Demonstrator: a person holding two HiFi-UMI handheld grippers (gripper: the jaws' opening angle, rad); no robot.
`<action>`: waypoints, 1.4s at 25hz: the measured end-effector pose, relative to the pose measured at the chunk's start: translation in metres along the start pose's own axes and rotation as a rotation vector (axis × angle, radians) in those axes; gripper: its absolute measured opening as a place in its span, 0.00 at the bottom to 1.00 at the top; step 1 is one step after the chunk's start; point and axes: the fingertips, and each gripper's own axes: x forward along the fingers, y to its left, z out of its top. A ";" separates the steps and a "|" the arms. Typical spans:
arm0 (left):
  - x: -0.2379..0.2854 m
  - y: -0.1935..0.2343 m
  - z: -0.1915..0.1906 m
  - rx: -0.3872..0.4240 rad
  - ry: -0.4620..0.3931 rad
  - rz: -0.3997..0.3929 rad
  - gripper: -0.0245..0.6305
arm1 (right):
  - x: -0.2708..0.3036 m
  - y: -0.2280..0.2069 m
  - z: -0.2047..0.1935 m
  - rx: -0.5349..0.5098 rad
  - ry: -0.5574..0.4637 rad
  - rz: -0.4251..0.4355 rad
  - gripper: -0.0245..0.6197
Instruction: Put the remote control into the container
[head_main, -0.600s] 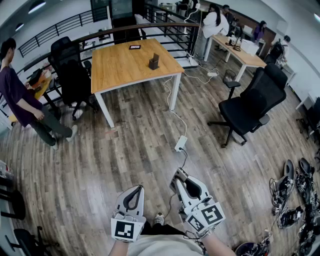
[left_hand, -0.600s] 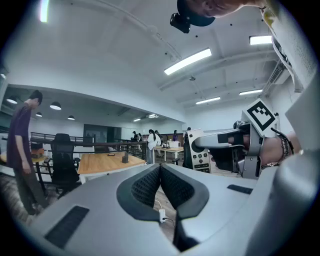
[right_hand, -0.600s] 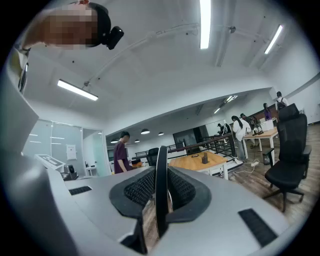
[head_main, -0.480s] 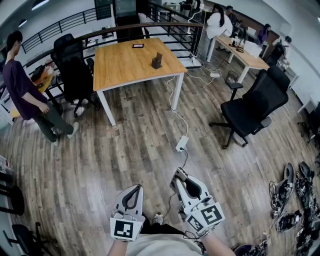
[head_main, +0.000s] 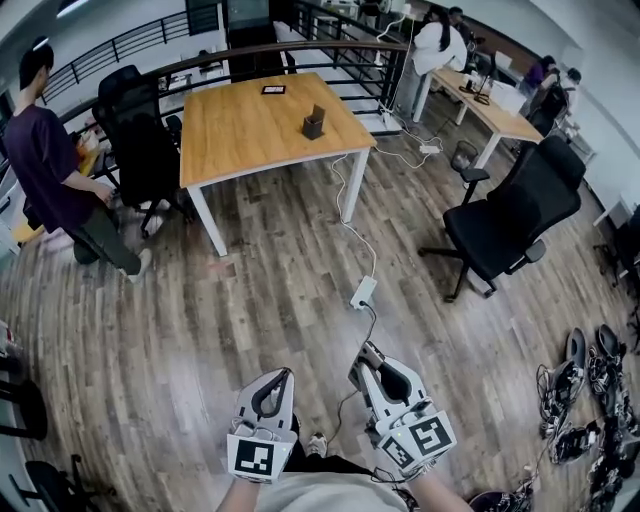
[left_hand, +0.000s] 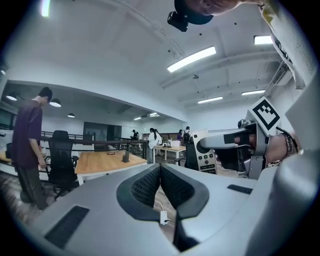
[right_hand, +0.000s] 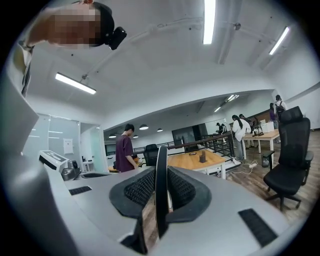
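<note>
R gripper (head_main: 368, 354) pinches remote control (right_hand: 160, 190); L gripper (head_main: 282, 375) pressed together, empty

Container (head_main: 313, 122) on table (head_main: 250, 135); chair (head_main: 510, 215) right; person (head_main: 50, 165) left.

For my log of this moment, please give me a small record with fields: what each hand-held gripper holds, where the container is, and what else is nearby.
left hand-held gripper: jaws together, nothing between them
right hand-held gripper: shut on the remote control
container: dark, upright on the wooden table, far ahead
task state: remote control not yet in the container
floor ahead: power strip with cable
bystander: person standing left of the table
</note>
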 end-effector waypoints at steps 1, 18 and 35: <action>0.011 0.007 0.001 -0.002 -0.004 -0.008 0.06 | 0.010 -0.004 0.001 -0.002 0.004 -0.007 0.17; 0.144 0.189 0.034 0.000 -0.026 -0.103 0.06 | 0.223 -0.017 0.049 -0.040 -0.008 -0.090 0.17; 0.174 0.265 0.039 -0.039 -0.040 -0.058 0.06 | 0.298 -0.020 0.063 -0.060 -0.007 -0.107 0.17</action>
